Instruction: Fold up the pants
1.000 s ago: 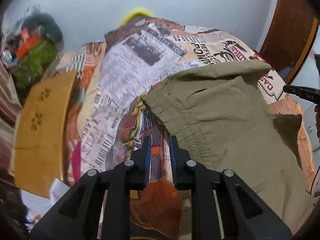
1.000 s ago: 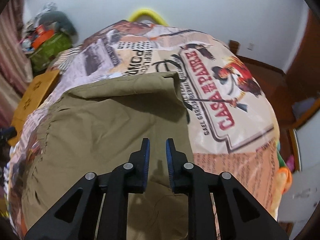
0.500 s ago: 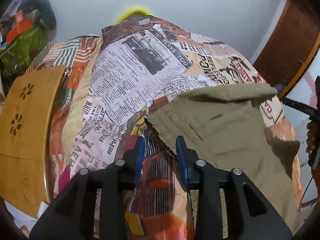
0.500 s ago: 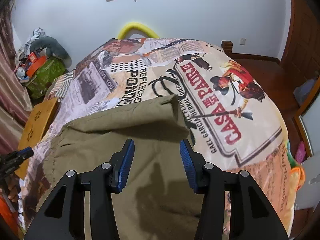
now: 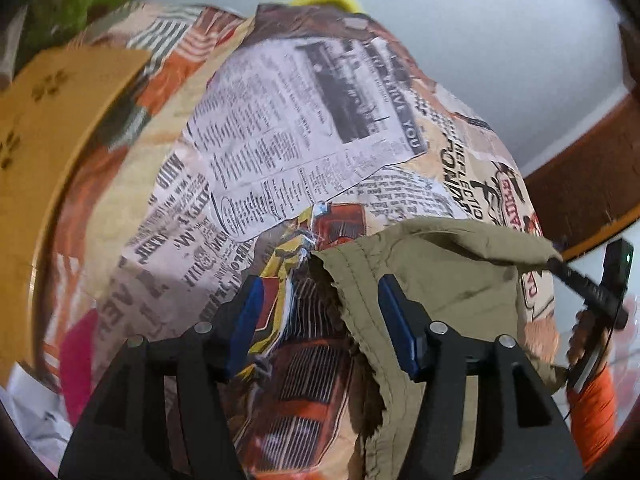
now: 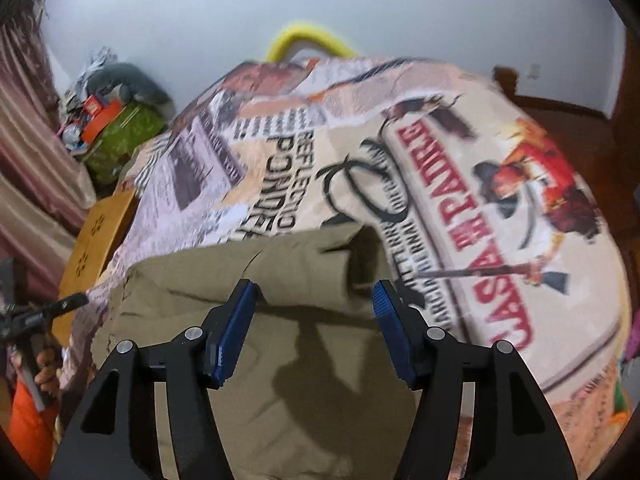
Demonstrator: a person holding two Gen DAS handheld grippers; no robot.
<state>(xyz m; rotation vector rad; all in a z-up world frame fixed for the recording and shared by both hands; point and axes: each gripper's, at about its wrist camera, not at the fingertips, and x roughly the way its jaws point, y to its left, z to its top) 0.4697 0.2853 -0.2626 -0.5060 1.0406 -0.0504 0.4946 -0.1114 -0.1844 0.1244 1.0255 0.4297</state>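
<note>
Pants (image 6: 280,360) folded on bedspread (image 6: 460,184); far side bare.

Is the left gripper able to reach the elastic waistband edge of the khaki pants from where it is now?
Probably yes. The left gripper has its jaws opening, and the pants waistband edge already lies between its fingers, on the bedspread. Nothing blocks it.

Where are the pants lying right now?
The khaki pants lie on the printed bedspread, low and centre in the right wrist view, their left edge between the left tongs in the other view.
</note>
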